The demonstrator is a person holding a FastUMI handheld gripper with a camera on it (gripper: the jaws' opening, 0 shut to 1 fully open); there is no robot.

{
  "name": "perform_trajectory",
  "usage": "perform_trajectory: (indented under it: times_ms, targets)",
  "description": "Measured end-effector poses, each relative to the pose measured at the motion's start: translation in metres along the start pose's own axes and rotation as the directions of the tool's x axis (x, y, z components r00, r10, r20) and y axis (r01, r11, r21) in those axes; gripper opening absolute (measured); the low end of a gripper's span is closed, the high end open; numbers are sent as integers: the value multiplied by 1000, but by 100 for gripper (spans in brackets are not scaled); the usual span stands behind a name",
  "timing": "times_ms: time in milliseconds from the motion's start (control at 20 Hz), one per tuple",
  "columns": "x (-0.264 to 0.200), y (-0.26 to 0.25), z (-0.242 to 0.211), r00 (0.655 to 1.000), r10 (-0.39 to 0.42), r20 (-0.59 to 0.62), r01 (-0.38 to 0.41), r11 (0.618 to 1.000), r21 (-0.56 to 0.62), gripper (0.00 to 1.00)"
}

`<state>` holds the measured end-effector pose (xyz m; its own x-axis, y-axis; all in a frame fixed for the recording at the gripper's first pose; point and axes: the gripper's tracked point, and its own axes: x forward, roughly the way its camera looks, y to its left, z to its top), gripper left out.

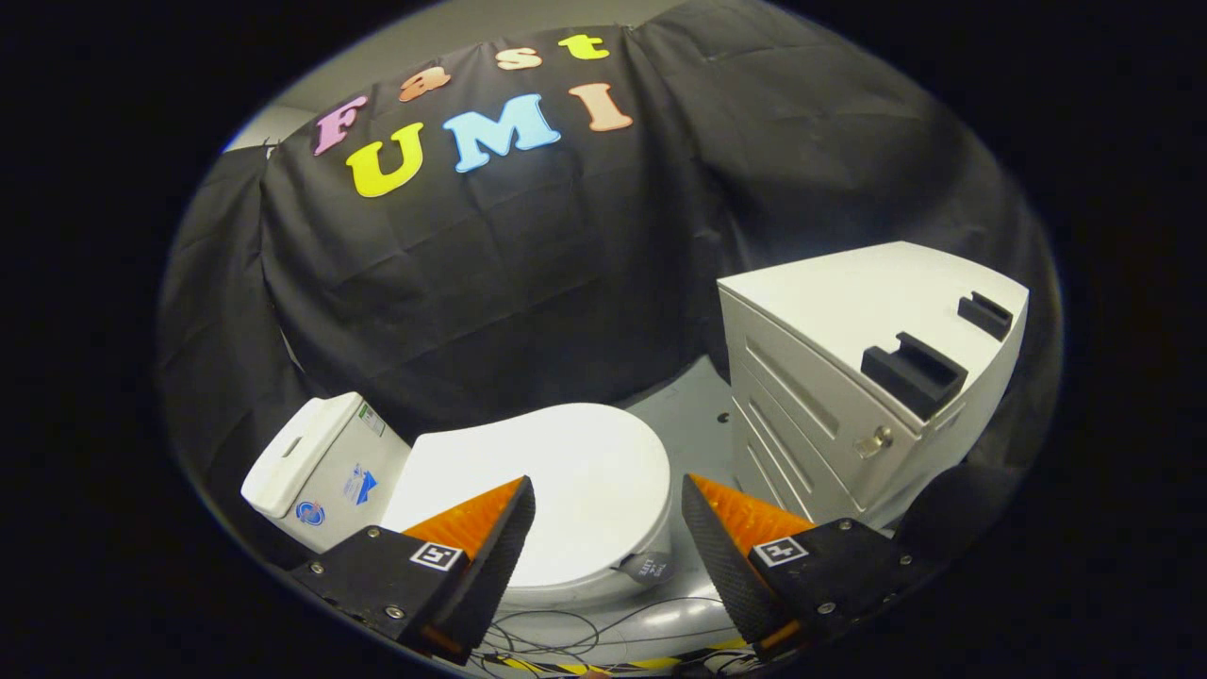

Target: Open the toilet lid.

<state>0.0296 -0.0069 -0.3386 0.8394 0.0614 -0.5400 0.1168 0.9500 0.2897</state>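
A white toilet sits low ahead of me, its lid [556, 471] lying flat and closed over the bowl. The white tank [316, 467] stands to the lid's left. A small grey tab [651, 566] hangs from the lid's front rim, just ahead of the fingers. My gripper [608, 495] hovers above the lid's near edge, open, with a wide gap and nothing between the fingers. The left finger overlaps the lid in view; the right finger is off the lid's rim, toward the cabinet.
A white drawer cabinet [849, 377] stands right of the toilet, with two black brackets [913, 373] on top and a metal lock [875, 441] on its front. Loose thin cables [585, 630] lie on the grey floor under the fingers. Black cloth walls the booth behind.
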Motion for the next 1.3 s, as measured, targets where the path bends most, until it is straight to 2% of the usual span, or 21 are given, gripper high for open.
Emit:
perform_trajectory:
  times_ms: [250, 450, 650, 850, 1300]
  targets:
    - [18, -10, -35, 996, -21, -83, 26, 998, 61, 96]
    - [24, -26, -48, 994, -32, -102, 48, 985, 166, 96]
    - [27, -29, -69, 992, 1, -124, 37, 953, 300, 96]
    - [30, -42, -86, 989, -22, -145, 78, 916, 393, 96]
    - [36, -52, -131, 974, -5, -228, 117, 870, 479, 89]
